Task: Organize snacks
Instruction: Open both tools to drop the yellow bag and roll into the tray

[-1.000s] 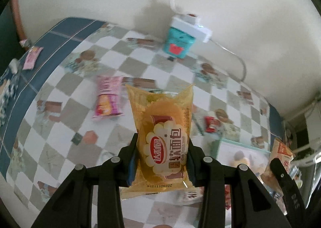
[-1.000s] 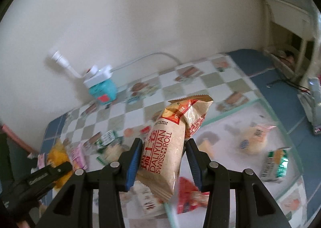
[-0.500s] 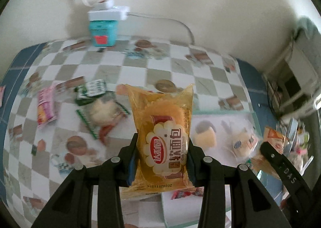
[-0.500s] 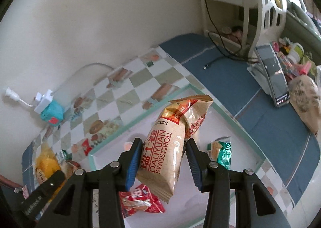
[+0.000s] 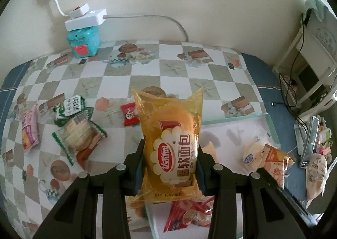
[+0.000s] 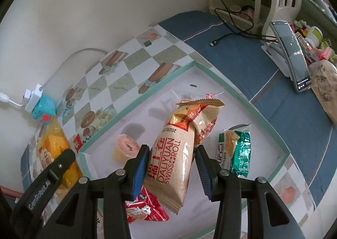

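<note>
My left gripper [image 5: 170, 167] is shut on a yellow soft-bread packet [image 5: 171, 144] and holds it above the left edge of the white tray [image 5: 271, 127]. My right gripper [image 6: 171, 167] is shut on a tan Swiss roll packet [image 6: 174, 150] and holds it above the tray [image 6: 147, 93]. In the tray lie a jelly cup [image 6: 125, 148], a green cracker packet [image 6: 236, 150], and a red snack packet [image 6: 145, 209]. The left gripper and its yellow packet [image 6: 52, 150] show at the left of the right wrist view.
On the checkered tablecloth left of the tray lie a pink packet [image 5: 29, 131], a green-white packet [image 5: 70, 108], a biscuit packet [image 5: 81, 133] and a small red candy [image 5: 130, 113]. A teal box with a power strip [image 5: 84, 35] stands by the wall. A phone on a stand [image 6: 292, 56] stands right of the tray.
Both grippers have swung right from the loose snacks to the tray, still holding their packets. The right gripper has come lower over the tray.
</note>
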### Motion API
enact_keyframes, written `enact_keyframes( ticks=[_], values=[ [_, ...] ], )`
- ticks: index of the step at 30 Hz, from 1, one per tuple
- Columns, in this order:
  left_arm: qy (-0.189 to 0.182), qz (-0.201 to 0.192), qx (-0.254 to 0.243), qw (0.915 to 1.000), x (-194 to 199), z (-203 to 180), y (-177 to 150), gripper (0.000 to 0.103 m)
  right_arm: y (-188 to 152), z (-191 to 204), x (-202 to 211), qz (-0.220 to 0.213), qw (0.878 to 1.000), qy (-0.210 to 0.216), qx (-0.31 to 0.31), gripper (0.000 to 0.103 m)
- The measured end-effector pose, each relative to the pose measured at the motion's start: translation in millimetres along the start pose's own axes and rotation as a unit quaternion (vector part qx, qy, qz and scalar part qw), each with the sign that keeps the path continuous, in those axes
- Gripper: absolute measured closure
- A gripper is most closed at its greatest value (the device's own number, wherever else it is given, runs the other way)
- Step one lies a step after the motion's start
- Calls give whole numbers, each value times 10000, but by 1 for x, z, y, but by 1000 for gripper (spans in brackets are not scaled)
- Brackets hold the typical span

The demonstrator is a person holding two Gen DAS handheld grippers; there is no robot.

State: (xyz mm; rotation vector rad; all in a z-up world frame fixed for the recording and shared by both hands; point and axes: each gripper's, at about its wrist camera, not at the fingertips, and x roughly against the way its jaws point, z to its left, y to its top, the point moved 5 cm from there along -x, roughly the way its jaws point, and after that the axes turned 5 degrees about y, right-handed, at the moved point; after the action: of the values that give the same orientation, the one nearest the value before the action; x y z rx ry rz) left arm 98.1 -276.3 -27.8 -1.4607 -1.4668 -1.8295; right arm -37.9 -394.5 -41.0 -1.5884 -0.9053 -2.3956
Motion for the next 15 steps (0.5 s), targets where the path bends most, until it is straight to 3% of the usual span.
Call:
enact_keyframes(
  ticks=[5, 7, 8, 9, 12, 15],
  values=[
    [0, 117, -58, 9999, -9, -5, -2, 59, 1, -4, -4, 60, 9999, -87, -37, 55],
    [1, 139, -14, 9999, -10, -3, -2, 47, 1, -5, -4, 73, 9999, -110, -60, 55],
    [3, 136, 3, 9999, -9, -2, -2, 34, 1, -5, -4, 84, 9999, -116, -83, 54],
    [-1, 128, 20, 9999, -8, -1, -1, 26, 1, -5, -4, 89, 9999, -113, -88, 51],
    [8, 156, 67, 9999, -4, 5, 0, 24, 2, -3, -2, 69, 9998, -170, -78, 31],
    [54, 244, 265, 9993, -2, 19, 1, 19, 2, 1, -1, 48, 9998, -173, -38, 25]
  ],
)
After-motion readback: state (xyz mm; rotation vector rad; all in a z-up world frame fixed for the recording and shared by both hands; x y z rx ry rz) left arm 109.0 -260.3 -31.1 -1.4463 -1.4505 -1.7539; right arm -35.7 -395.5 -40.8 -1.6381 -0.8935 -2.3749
